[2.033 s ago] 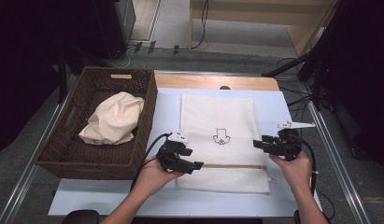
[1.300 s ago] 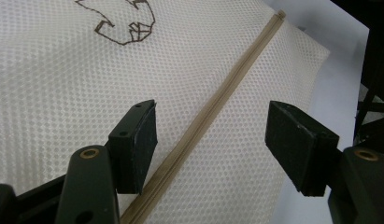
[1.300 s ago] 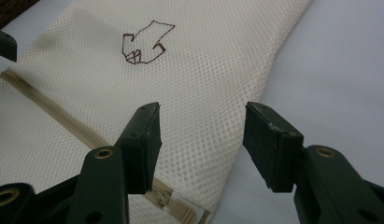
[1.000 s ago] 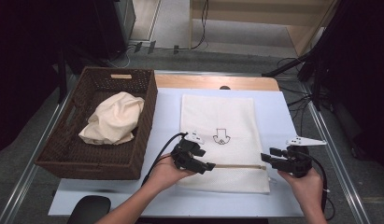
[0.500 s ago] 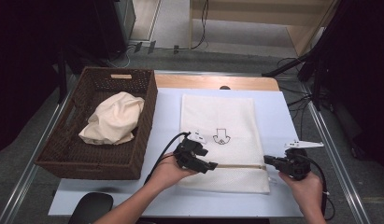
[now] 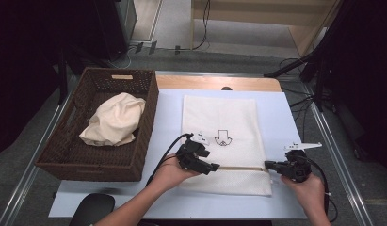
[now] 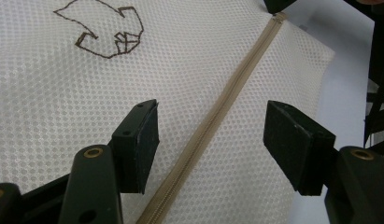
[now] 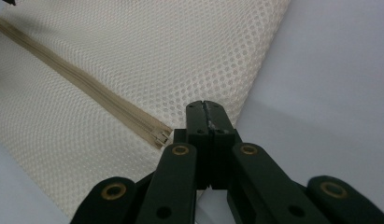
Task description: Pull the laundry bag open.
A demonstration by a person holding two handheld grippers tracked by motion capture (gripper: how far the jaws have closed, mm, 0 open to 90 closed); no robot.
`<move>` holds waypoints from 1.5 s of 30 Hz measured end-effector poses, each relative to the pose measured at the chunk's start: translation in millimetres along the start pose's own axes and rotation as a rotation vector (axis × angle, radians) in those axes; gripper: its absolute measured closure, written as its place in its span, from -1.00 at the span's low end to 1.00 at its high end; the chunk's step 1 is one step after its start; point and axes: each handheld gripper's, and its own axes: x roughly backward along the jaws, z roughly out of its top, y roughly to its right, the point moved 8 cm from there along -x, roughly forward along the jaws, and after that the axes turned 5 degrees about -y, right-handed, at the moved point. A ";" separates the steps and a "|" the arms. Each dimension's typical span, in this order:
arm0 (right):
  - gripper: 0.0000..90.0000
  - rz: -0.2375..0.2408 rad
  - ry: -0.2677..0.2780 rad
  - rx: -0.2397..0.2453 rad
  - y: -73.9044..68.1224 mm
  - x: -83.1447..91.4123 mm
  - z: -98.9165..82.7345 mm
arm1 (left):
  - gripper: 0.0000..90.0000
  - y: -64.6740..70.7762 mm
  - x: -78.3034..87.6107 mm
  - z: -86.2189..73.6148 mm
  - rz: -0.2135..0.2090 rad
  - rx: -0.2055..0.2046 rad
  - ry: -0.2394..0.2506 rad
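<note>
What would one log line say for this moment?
left tongs: open astride zipper | right tongs: shut beside zipper end | mesh bag: flat

High view overhead, gripper views close, sharing mesh bag (image 6: 221, 136) zipper (image 7: 217, 116)

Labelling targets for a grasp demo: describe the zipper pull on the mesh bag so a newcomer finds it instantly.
Start at the white mesh bag lying flat on the pale blue table, right of the wicker basket. A tan zipper crosses its near end. The zipper pull sits at the zipper's right end, a small metallic tab beside the shut right gripper.
</note>
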 end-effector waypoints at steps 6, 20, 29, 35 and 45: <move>1.00 0.003 -0.019 0.004 -0.4 1.6 -4.5 | -0.20 -1.6 -1.1 0.3 0.001 0.005 0.000; 1.00 0.043 -0.036 0.056 -14.5 -0.3 -7.1 | -0.20 -1.9 -5.6 1.7 0.001 -0.003 -0.011; 0.84 -0.015 0.017 0.081 -15.7 7.7 -1.1 | -0.20 -1.7 -6.4 2.1 0.003 -0.008 -0.016; 0.54 -0.059 0.041 0.061 -7.6 12.4 -1.8 | -0.20 -2.0 -4.9 3.2 0.000 -0.003 -0.002; 0.11 -0.074 0.031 0.046 -8.8 9.8 -12.0 | -0.21 -1.6 -4.0 4.7 -0.006 -0.003 0.002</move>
